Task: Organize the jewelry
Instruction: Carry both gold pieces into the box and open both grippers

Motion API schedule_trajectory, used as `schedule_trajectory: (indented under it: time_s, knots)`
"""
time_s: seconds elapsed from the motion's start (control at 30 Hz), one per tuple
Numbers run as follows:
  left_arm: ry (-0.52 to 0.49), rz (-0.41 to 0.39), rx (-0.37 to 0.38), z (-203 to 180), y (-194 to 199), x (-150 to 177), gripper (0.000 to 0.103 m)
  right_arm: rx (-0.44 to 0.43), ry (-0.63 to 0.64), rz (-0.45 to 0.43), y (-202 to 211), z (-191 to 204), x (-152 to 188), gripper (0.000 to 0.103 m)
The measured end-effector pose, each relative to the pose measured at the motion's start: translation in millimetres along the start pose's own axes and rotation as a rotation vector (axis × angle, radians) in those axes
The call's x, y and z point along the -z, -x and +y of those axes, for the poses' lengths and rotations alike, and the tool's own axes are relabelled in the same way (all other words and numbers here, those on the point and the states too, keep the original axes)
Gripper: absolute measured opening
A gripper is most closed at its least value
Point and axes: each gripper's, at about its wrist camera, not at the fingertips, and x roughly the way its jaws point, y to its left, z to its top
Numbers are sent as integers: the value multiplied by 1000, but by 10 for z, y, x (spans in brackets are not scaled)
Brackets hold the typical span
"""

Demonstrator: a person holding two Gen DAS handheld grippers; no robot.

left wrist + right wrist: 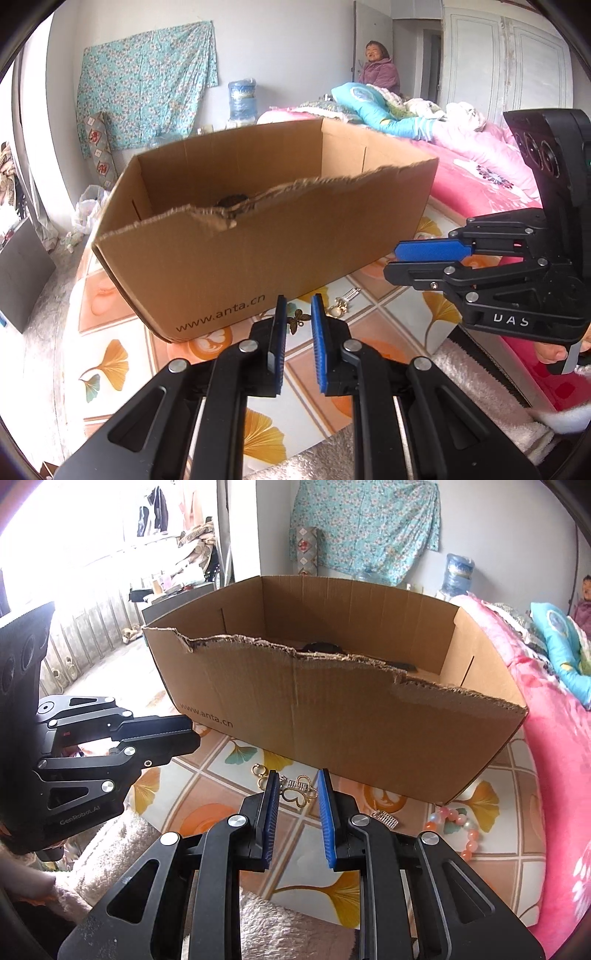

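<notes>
Left wrist view first: my left gripper (298, 302) hangs over the leaf-patterned mat (110, 365), its blue pads a narrow gap apart with nothing pinched between them. Through that gap I can see a small bronze butterfly charm (298, 319) lying on the mat below, untouched. Just to its right sit a pearl-and-gold piece (338, 309) and a small silver bar clip (351, 294), both close to the front wall of the cardboard box (258, 254). The box stands open-topped with a torn front edge, and something dark lies inside it; I can't make out what. On the right side of this view my right gripper (391, 258) comes in side-on, its fingers close together and nothing in them. Behind the box runs a pink bed (480, 162), and a person (378, 66) sits at its far end.

Now the right wrist view: the right gripper (297, 786) is aimed down at the mat (369, 882), its pads slightly parted and empty. Between and just beyond the tips lies a gold butterfly brooch (300, 793), flat on the mat, pads clear of it. A pair of gold rings (259, 770) rests just left of it, near the box (351, 734). To the right I see a small rhinestone comb clip (386, 818) and, further on, a pink-and-white bead bracelet (458, 825) by the box corner. The left gripper (195, 734) reaches in from the left edge, seen side-on, fingers nearly together.
</notes>
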Motion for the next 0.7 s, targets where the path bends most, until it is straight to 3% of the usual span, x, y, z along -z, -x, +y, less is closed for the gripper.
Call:
schedule_trajectory:
  time_s: [0.2, 0.43, 0.57, 0.7]
  knots:
    - [-6, -73, 27, -31, 311, -151, 13, -26, -8, -75, 361, 20, -49, 19]
    - [-30, -155, 36, 75, 586, -541, 13, -58, -10, -161, 607, -12, -412, 19]
    - [-6, -105, 64, 284, 441, -924, 13, -100, -38, -144, 514, -231, -757, 19]
    - [49, 29, 144, 591, -8, -1313, 13, -158, -109, -7, 90, -495, -1126, 19]
